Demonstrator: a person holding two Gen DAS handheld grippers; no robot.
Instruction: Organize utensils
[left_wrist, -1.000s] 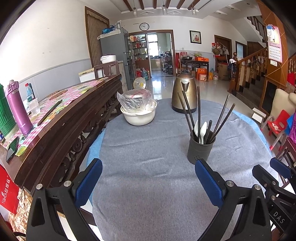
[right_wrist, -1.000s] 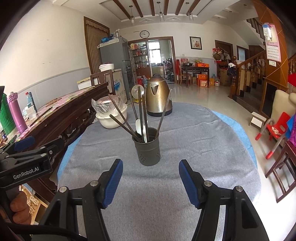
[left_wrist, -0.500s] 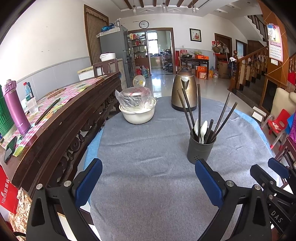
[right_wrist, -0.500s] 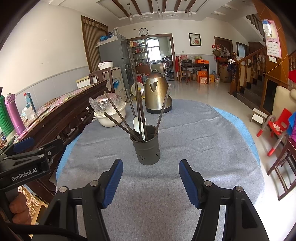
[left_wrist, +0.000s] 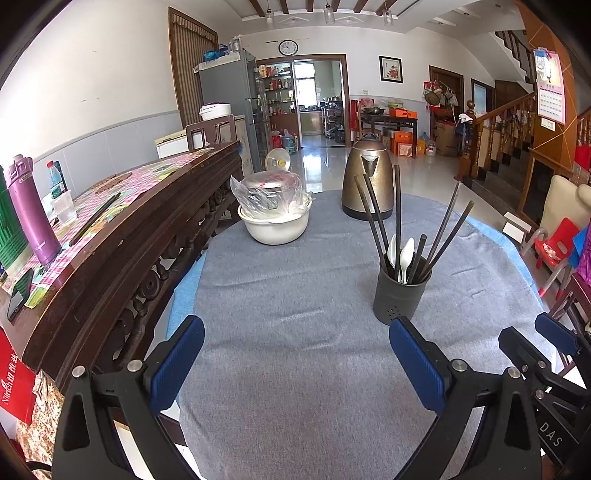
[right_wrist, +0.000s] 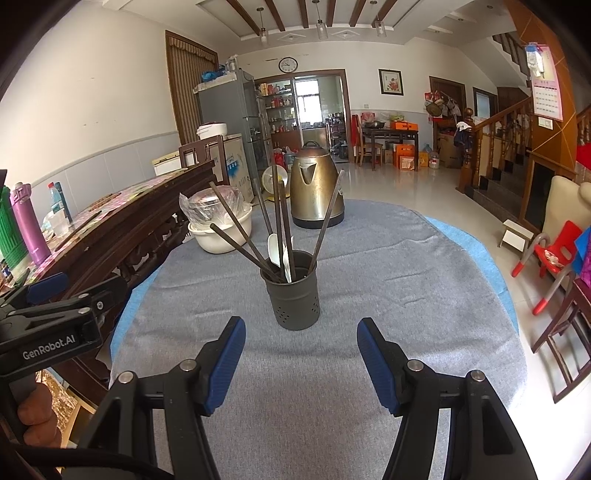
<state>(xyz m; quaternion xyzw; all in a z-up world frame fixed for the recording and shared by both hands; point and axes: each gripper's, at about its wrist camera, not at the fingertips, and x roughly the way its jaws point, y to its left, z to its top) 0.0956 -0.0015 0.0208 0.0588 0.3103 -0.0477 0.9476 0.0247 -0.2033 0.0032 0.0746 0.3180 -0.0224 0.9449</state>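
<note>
A dark grey utensil holder (left_wrist: 399, 295) (right_wrist: 294, 300) stands upright on the grey table cloth (left_wrist: 295, 314). It holds several dark chopsticks (left_wrist: 376, 210) (right_wrist: 277, 218) and white spoons (left_wrist: 405, 254) (right_wrist: 275, 247). My left gripper (left_wrist: 295, 365) is open and empty, above the cloth, with the holder just beyond its right finger. My right gripper (right_wrist: 301, 363) is open and empty, with the holder straight ahead, just beyond its fingertips. Each gripper shows at the edge of the other's view.
A brass kettle (left_wrist: 367, 184) (right_wrist: 316, 188) stands at the table's far side. A white bowl with a wrapped pot (left_wrist: 275, 214) (right_wrist: 219, 225) sits at far left. A dark wooden sideboard (left_wrist: 122, 236) with bottles runs along the left. Chairs (right_wrist: 554, 258) stand at right.
Both grippers have drawn back and risen slightly from the holder. Both stay open and empty. The holder and its utensils have not moved.
</note>
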